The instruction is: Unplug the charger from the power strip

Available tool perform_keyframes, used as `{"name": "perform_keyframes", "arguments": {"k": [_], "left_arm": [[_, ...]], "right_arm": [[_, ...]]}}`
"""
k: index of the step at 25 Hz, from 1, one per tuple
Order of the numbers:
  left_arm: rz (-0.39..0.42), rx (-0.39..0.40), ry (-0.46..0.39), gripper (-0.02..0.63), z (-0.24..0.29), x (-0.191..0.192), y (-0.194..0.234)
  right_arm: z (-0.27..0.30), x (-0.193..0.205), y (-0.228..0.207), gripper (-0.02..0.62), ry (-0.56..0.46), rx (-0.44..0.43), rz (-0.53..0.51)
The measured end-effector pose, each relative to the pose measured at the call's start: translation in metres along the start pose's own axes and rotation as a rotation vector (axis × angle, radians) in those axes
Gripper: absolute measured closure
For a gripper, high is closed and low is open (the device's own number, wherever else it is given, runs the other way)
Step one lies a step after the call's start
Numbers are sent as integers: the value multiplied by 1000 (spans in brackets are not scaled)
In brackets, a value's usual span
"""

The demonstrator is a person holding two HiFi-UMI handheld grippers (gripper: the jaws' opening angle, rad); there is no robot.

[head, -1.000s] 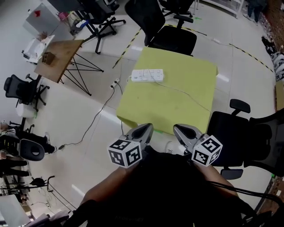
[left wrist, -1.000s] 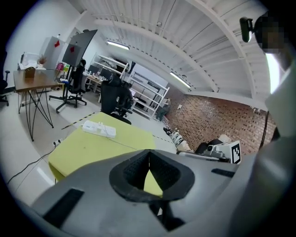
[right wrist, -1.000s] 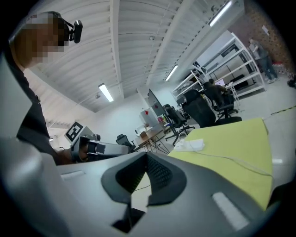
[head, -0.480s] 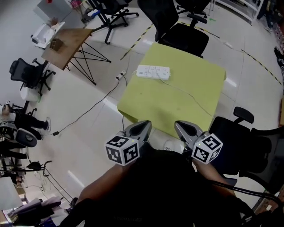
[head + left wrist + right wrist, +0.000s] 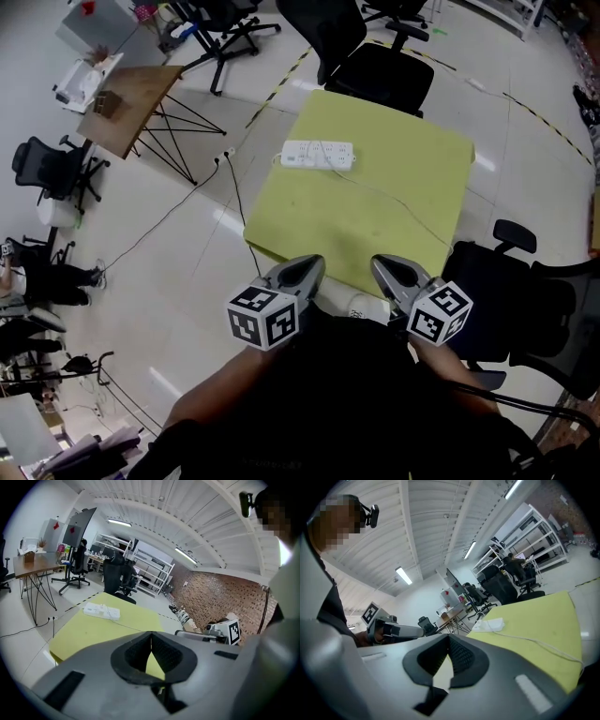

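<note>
At the lower centre of the head view, the left gripper (image 5: 309, 264) and right gripper (image 5: 382, 265) are held side by side at the near edge of a yellow-green table (image 5: 309, 220), each with its jaws closed together on nothing. The white power strip (image 5: 319, 154) lies flat near the table's far edge, upper centre of the frame and well apart from both grippers. A thin white cable (image 5: 403, 202) trails from it across the tabletop toward the lower right, though the charger is too small to make out. A black office chair (image 5: 380, 80) stands beyond the table.
</note>
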State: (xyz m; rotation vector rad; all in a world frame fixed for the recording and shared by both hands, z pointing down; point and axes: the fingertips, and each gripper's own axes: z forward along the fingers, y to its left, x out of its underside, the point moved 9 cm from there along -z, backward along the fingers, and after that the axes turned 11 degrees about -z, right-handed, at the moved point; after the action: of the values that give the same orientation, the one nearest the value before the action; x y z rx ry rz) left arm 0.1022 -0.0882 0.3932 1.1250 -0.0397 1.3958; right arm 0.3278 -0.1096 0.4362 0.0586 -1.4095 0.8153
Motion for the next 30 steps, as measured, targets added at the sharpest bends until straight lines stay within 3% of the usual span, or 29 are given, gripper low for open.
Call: {"name": "perform_keyframes", "arguments": {"k": [9, 18, 22, 30], "left_arm": [[39, 84, 12, 601, 15, -39, 40], [-24, 72, -48, 601, 11, -99, 146], [-32, 103, -31, 601, 16, -121, 187], [2, 137, 72, 601, 31, -157, 261]], "right_arm": [[42, -13, -3, 592, 12, 80, -27], [134, -33, -3, 592, 84, 158, -52], [177, -42, -6, 592, 122, 205, -91], [240, -56, -23, 590, 230, 394, -185]]}}
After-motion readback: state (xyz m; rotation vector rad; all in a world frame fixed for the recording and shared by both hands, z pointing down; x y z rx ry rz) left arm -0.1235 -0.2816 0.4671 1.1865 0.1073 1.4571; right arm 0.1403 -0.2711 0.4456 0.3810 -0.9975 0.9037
